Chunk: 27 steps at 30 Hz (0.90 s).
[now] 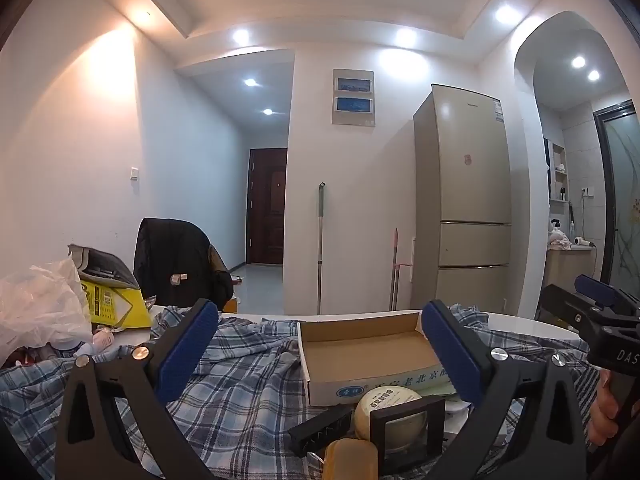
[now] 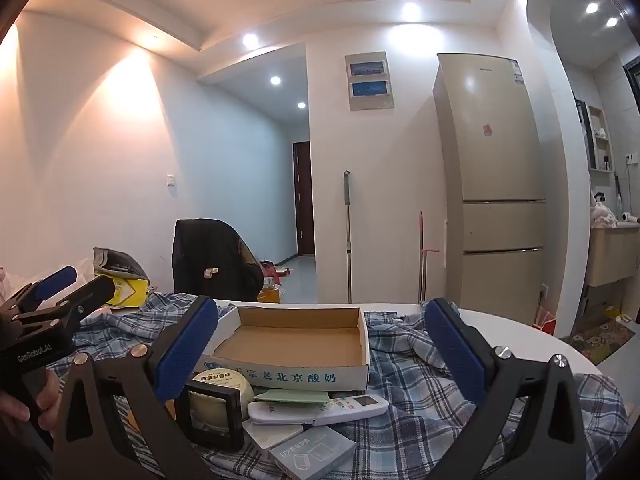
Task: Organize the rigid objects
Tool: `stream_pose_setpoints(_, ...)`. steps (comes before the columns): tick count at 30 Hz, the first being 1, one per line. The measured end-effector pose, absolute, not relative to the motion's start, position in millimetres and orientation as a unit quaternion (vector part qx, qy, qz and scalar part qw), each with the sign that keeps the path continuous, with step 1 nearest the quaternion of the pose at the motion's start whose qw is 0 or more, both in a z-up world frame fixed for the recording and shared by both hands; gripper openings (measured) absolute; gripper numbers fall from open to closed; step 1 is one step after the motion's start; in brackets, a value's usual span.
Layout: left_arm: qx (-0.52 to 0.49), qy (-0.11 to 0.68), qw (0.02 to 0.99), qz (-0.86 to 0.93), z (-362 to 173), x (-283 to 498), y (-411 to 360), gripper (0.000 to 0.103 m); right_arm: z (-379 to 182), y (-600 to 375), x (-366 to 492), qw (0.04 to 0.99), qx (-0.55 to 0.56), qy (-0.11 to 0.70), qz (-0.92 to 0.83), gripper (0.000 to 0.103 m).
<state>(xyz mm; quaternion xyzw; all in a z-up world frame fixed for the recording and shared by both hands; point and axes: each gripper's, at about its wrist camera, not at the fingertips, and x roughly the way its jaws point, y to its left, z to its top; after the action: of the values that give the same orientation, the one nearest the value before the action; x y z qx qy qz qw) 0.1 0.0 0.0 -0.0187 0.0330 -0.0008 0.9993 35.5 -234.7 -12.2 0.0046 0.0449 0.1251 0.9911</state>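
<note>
An open cardboard tray box (image 1: 364, 354) (image 2: 296, 340) lies empty on a blue plaid cloth (image 2: 420, 400). In front of it sit a round cream tin (image 2: 222, 384) (image 1: 390, 402), a black square frame (image 2: 212, 416) (image 1: 408, 428), a white remote (image 2: 320, 406), a grey carton (image 2: 312, 454) and a black comb-like piece (image 1: 320, 428). My left gripper (image 1: 320, 348) (image 2: 86, 282) hovers open, level, short of the tin. To its right my right gripper (image 2: 320, 344) (image 1: 572, 294) is open over the remote, holding nothing.
The cloth covers a white round table (image 2: 520, 336). A yellow bag (image 1: 116, 304) and crumpled plastic bag (image 1: 40, 312) crowd the left side. Behind stand a chair with a black jacket (image 1: 180, 264), a mop (image 1: 320, 248) and a fridge (image 1: 468, 200).
</note>
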Motion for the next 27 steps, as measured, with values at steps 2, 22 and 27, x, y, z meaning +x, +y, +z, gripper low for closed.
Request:
stream_pose_setpoints(2, -0.02, 0.042, 0.999, -0.024, -1, 4, 0, 0.103, -13, -235, 35, 0.992, -0.004, 0.024, 0.125, 0.103)
stream_pose_setpoints(22, -0.042, 0.059, 0.997, -0.033, -3, 9, 7, 0.103, -12, -238, 40, 0.991, 0.015, 0.055, 0.121, 0.103)
stream_pose_setpoints(27, -0.029, 0.056, 0.998, -0.016, -2, 6, 2, 0.103, -13, -238, 40, 0.991, 0.016, 0.056, 0.118, 0.103)
